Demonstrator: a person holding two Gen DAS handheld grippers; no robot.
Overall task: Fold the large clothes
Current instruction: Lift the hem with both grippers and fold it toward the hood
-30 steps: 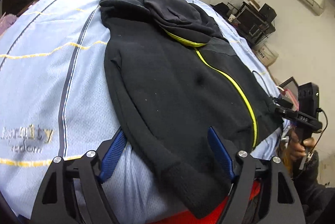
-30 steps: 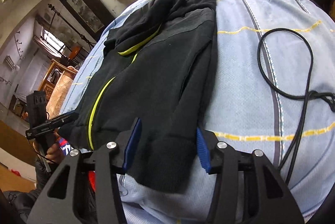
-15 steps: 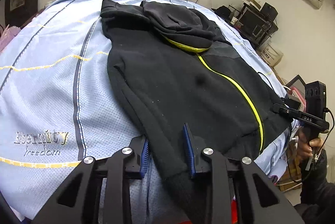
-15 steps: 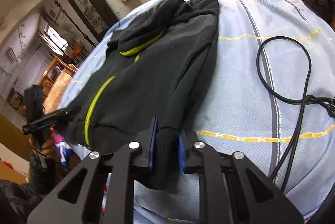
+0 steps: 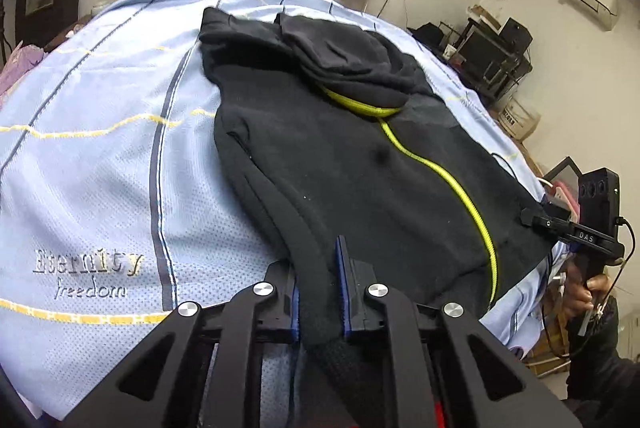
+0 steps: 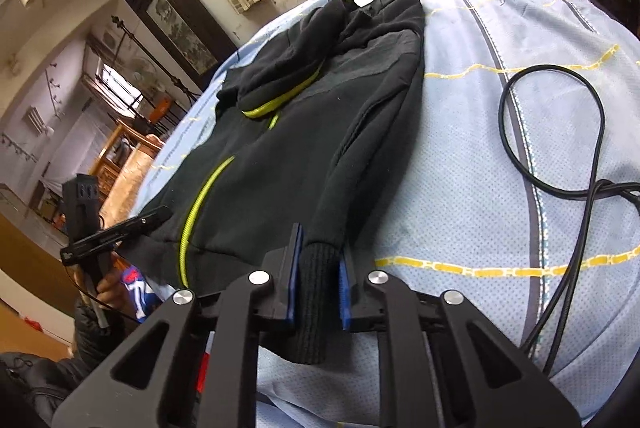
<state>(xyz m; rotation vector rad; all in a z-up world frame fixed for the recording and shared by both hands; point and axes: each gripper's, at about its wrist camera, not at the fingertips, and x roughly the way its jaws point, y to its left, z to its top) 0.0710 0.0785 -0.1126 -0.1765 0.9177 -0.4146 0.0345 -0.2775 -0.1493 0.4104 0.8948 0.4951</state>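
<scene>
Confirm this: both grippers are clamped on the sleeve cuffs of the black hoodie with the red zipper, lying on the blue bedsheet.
Not quite: the zipper is yellow-green, as the left wrist view shows. The rest holds: left gripper and right gripper clamp the black hoodie sleeves on the blue bedsheet.

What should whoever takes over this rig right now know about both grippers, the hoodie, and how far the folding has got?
Left gripper: shut on the left sleeve, just above the cuff.
Right gripper: shut on the right sleeve, at its ribbed cuff.
The black hoodie lies front up on the blue sheet, zip closed, hood flopped onto the chest, both sleeves straight along its sides.
A black cable lies loose on the sheet, right of the hoodie and apart from it.
Done: both sleeve ends gripped.
Left: every fold; probably bring the sleeves across the chest first.
</scene>
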